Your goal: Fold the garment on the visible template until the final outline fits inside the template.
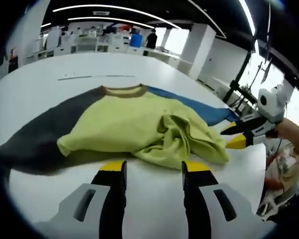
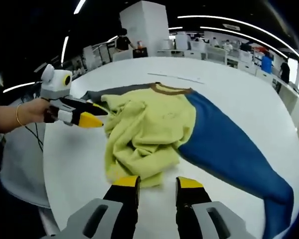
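Yellow-green shirt (image 1: 139,127) lies crumpled mid-fold on the table (image 1: 154,194), both grippers (image 1: 153,172) (image 2: 157,185) hovering with jaws apart at six o'clock; next, grab and flatten the bunched hem.

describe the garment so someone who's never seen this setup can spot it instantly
Start at the big white table. Lying across it is the garment, a yellow-green top with a brown collar band, its lower part bunched into a crumpled heap near both sets of tongs. Its sleeves set it apart: one blue sleeve and one dark grey sleeve, spread flat to opposite sides.
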